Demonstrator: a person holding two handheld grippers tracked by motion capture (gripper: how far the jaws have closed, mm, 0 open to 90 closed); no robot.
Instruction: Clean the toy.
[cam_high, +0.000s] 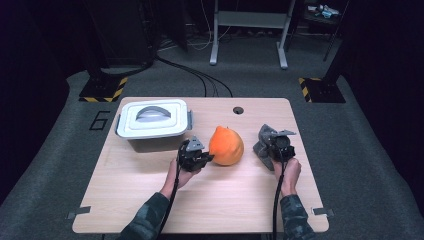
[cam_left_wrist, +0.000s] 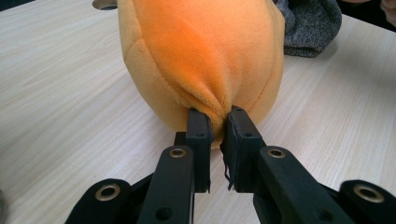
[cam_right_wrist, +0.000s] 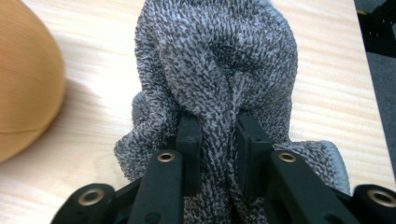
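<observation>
There are two grippers, and a person holds one in each hand. The left gripper (cam_high: 207, 157) is clenched on one orange plush toy (cam_high: 226, 145). In the left gripper view, its two black jaws pinch a small fold of the soft orange fabric (cam_left_wrist: 212, 56) at the near, low end of the toy. The toy sits right in front of this gripper, on the wooden table (cam_high: 200, 200). It is round and fat, with a little point on top.

The right gripper (cam_high: 269, 142) has one grey knitted cloth (cam_high: 263, 141) between its jaws. In the right gripper view, a thick fold of the grey knit (cam_right_wrist: 219, 60) runs between the two black jaws, and both pads touch it. The cloth bunches up in front of the jaws and spreads out below them. It rests on the table. The edge of the orange toy (cam_right_wrist: 23, 79) shows to the left of this gripper, close by but apart from the cloth.

In the left gripper view, the grey cloth (cam_left_wrist: 310, 25) lies behind the toy, to the right.

One white box with a grey handle on its lid (cam_high: 154, 120) sits past the left gripper, farther from the person and a bit to the left. It is near the toy but does not touch it. One small round hole (cam_high: 238, 110) is in the table top, beyond the toy.
</observation>
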